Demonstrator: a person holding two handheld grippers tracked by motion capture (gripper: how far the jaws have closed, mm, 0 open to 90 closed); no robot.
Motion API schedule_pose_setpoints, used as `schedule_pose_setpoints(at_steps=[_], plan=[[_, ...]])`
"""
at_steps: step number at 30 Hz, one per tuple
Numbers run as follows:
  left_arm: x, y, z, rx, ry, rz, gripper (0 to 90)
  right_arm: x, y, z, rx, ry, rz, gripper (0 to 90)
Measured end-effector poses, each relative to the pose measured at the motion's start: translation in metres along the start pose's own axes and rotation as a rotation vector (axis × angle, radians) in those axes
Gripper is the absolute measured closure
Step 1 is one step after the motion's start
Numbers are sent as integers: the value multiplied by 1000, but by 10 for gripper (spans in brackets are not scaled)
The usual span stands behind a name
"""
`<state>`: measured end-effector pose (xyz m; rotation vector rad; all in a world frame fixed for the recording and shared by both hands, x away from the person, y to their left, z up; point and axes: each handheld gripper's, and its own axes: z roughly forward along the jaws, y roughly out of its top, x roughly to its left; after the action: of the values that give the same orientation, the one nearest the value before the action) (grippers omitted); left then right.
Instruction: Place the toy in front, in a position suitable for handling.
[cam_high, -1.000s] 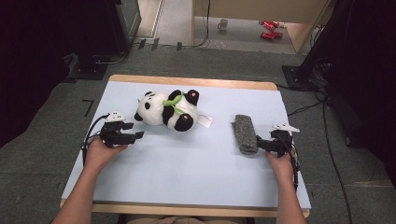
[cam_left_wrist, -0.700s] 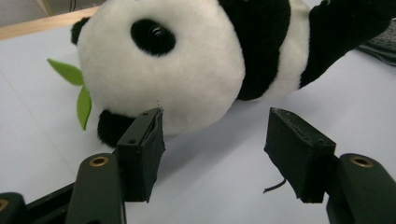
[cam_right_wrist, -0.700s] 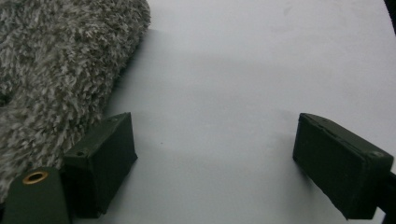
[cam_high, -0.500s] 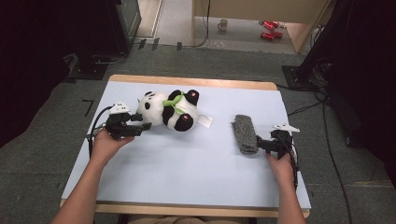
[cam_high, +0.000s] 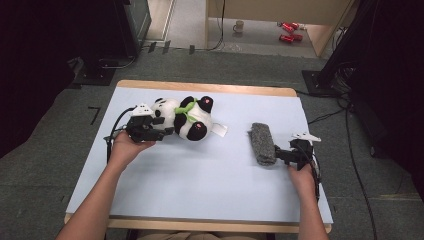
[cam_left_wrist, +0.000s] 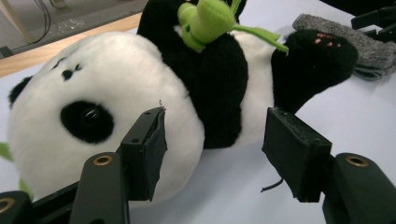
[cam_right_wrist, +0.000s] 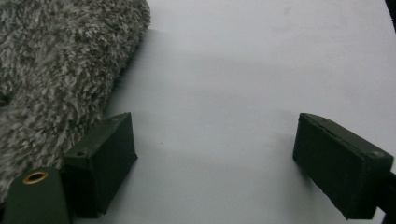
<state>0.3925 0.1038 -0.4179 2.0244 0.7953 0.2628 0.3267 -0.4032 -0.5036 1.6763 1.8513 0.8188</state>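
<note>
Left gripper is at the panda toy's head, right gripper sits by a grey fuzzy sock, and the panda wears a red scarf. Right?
Not quite: the scarf is green, not red, as the left gripper view shows. The rest holds: the left gripper is at the head of the panda toy, and the right gripper sits by the grey fuzzy sock.

Items on the table (cam_high: 165, 195) — one plush panda (cam_high: 185, 117), one grey fuzzy sock (cam_high: 262, 143). Handheld grippers — two: left gripper (cam_high: 167, 131), right gripper (cam_high: 278, 154). On the floor beyond: one mug (cam_high: 239, 24).
</note>
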Motion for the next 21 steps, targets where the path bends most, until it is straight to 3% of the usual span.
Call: schedule_pose_setpoints(at_steps=[5, 8, 13, 21], plan=[[2, 7, 7, -21, 12, -9, 402, 0, 0, 0, 0, 0, 0, 125], [3, 11, 9, -35, -9, -37, 402, 0, 0, 0, 0, 0, 1, 125], [-5, 15, 13, -14, 2, 9, 402, 0, 0, 0, 1, 0, 0, 124], [-5, 16, 31, -34, 9, 16, 429, 0, 0, 0, 1, -1, -1, 125]])
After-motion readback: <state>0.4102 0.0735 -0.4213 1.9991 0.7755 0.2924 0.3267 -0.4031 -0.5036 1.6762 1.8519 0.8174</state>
